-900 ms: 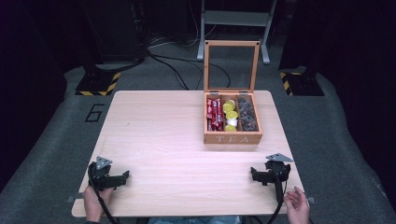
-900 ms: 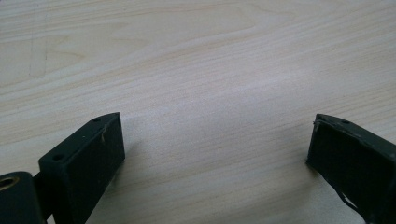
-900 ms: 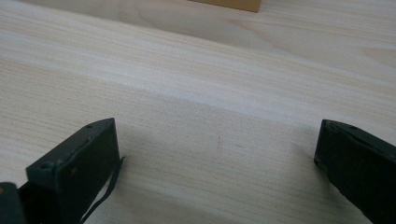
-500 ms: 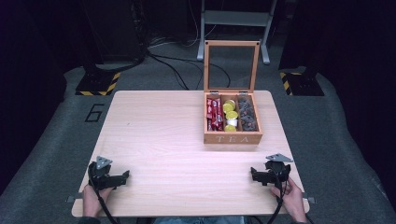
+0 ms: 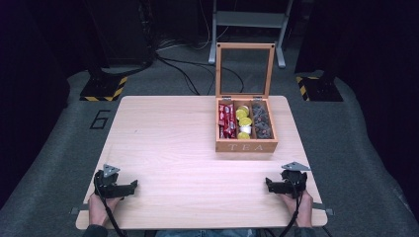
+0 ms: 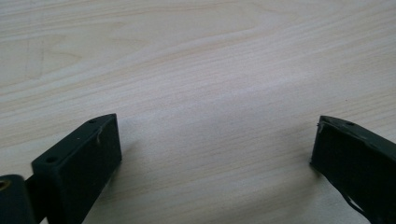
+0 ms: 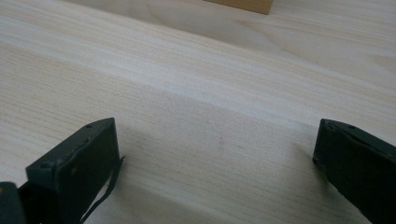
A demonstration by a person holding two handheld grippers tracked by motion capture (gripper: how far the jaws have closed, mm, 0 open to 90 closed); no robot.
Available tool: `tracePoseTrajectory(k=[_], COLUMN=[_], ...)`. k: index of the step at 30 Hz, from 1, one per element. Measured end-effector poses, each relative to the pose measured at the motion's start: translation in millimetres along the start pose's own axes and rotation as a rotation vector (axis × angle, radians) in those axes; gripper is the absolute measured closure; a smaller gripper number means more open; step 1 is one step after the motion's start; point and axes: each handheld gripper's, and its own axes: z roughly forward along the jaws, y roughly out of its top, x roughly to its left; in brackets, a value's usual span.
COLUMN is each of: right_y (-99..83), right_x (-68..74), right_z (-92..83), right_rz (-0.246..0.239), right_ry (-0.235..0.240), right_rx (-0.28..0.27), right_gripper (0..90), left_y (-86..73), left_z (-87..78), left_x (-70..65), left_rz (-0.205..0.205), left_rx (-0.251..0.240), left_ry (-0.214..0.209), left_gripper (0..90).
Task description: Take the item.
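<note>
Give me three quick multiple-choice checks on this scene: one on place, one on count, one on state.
1. Where does the tea box stand on the table?
A. far right part
B. near left corner
C. centre of the near edge

2. How many compartments does the box have?
A. two
B. three
C. five

3. How is the lid?
A. shut flat
B. lying on the table
C. raised upright

Answers: 1 A, it sits far from the left hand-held gripper and right hand-held gripper; 2 B, two dividers split it; 3 C, the frame stands on its hinges.
</note>
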Motion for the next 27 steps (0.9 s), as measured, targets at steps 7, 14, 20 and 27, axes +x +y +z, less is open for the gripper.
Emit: tracePoseTrajectory(k=[7,14,20,27], right_y=[0.0,0.0,0.1,0.0], right_x=[0.4,0.5,0.4,0.6], right_z=[0.1,0.1,0.2,0.2], right_rz=[0.001,0.001,0.0,-0.001], right_ry=[0.002,0.001,0.003,0.004], right_rx=[-0.002,-0.001,-0.001,-0.002], right_gripper=[0.0,0.0,0.0,0.0], left_y=[12.3,28.2,41.2,52.8], left_z=[-2.3,-4.7,-4.9,-4.0], left_x=[-9.4,-20.7,-29.0,-39.2], left_rz=[-0.006,0.012,0.031,0.053], left_rx=[-0.024,-0.034,-0.054,-0.058], left_ry=[-0.051,-0.083,-0.098,-0.129], left_gripper=[0.2,0.3,1.0,1.4])
